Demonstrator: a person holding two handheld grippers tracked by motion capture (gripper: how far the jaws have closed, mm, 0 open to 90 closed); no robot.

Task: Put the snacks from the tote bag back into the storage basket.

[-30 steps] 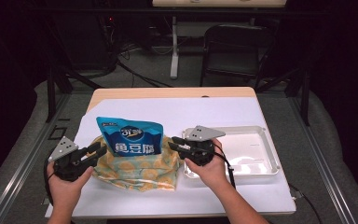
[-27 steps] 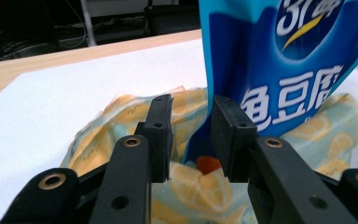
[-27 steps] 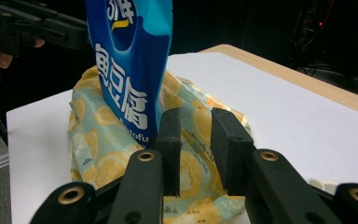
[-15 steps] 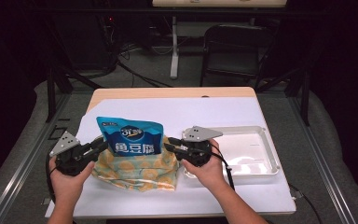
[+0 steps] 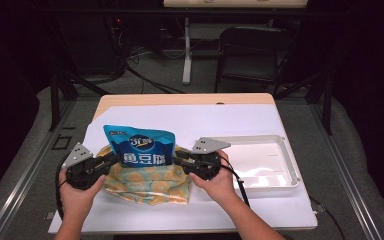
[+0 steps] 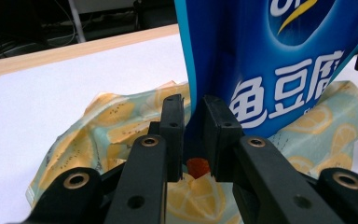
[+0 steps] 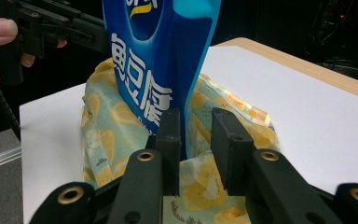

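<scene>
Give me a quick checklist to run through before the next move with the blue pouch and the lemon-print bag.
1. Blue pouch upright in the lemon-print bag: ok.
2. Left gripper on the pouch's edge: its jaws have just been closing and the edge sits between them; firm pinch: cannot tell.
3. Right gripper on the other edge: edge is between the jaws with a gap on one side, so grip: not ok.
4. Bag cloth caught in either gripper: cannot tell.
5. White tray beside the bag, clear of both hands: ok.
6. Bag fully on the white sheet: ok.
</scene>
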